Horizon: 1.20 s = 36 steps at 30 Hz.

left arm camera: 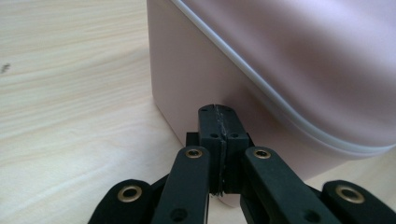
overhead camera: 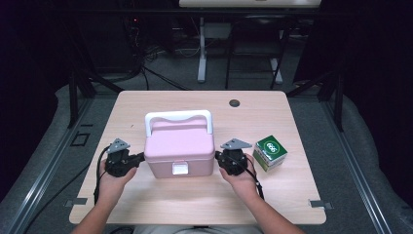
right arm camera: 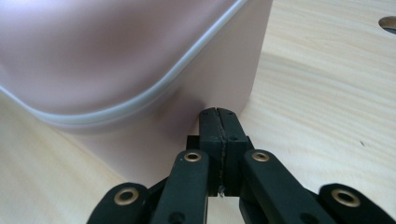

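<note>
black grippers (overhead camera: 127, 161), brass rivets, grey three-cornered plates, bare forearms

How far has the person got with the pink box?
Not far, it seems. The pink box sits on the table with its lid down, its white latch looking closed and its white handle up. In hand: the left gripper and right gripper, both shut, press against opposite sides of it. Opening or moving it looks left to do. The green-and-white carton stands untouched.

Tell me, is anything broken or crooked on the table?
Nothing stands out. The pink plastic box with a white handle sits upright and closed on the wooden table. The green and white cardboard cube sits beside it, slightly turned, undamaged.
</note>
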{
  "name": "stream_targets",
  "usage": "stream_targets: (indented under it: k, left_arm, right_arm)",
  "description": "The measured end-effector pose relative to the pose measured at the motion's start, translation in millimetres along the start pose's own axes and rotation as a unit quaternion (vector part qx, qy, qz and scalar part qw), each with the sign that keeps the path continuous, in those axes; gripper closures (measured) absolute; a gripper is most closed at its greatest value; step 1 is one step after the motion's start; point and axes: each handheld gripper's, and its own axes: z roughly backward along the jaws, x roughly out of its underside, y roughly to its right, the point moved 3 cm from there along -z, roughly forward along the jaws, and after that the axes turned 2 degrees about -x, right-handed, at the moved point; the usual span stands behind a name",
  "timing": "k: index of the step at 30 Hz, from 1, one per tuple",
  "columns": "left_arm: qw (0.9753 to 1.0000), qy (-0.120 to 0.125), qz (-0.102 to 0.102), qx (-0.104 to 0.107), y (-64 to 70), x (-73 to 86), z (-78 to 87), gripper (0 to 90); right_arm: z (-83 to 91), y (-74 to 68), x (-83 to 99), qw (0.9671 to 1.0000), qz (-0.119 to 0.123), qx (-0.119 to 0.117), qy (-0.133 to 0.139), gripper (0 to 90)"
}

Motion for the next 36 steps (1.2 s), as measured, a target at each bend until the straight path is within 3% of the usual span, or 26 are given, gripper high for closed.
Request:
stream_targets:
  k: [4, 8, 10, 14, 19, 26, 30, 36]
  left_arm:
    - [0.9998, -0.006, -0.005, 0.016, 13.4, 6.8, 6.5, 90.0]
    - [0.9987, -0.018, -0.030, 0.036, 31.1, 16.1, 14.0, 90.0]
    - [0.9987, -0.020, -0.028, 0.037, 34.9, 18.4, 14.9, 90.0]
    - [0.9985, -0.023, -0.035, 0.036, 43.7, 20.0, 15.6, 90.0]
    - [0.9982, -0.022, -0.030, 0.048, 48.9, 21.5, 14.9, 90.0]
    - [0.9980, -0.021, -0.020, 0.057, 46.2, 21.7, 14.5, 89.8]
    - [0.9980, -0.005, -0.017, 0.060, 35.6, 10.5, 20.4, 77.7]
    - [0.9980, 0.005, -0.026, 0.057, 25.7, -3.3, 31.4, 71.6]
  right_arm:
    - [19.8, -4.2, 14.2, 0.9999, -0.003, -0.010, -0.001, 90.0]
    - [44.7, -9.3, 30.8, 0.9999, -0.005, -0.008, -0.006, 90.0]
    - [48.3, -10.2, 32.9, 0.9999, -0.007, -0.010, -0.009, 90.0]
    - [63.7, -15.2, 43.1, 0.9998, 0.013, -0.004, -0.012, 90.0]
    - [71.5, -13.7, 47.7, 0.9999, 0.002, -0.006, -0.015, 90.0]
    - [70.4, -9.9, 48.6, 0.9998, 0.005, -0.011, -0.015, 87.2]
    - [69.1, -0.8, 46.1, 0.9995, 0.003, -0.023, -0.020, 77.6]
    - [75.9, 7.2, 29.9, 0.9996, 0.007, -0.025, -0.010, 72.7]
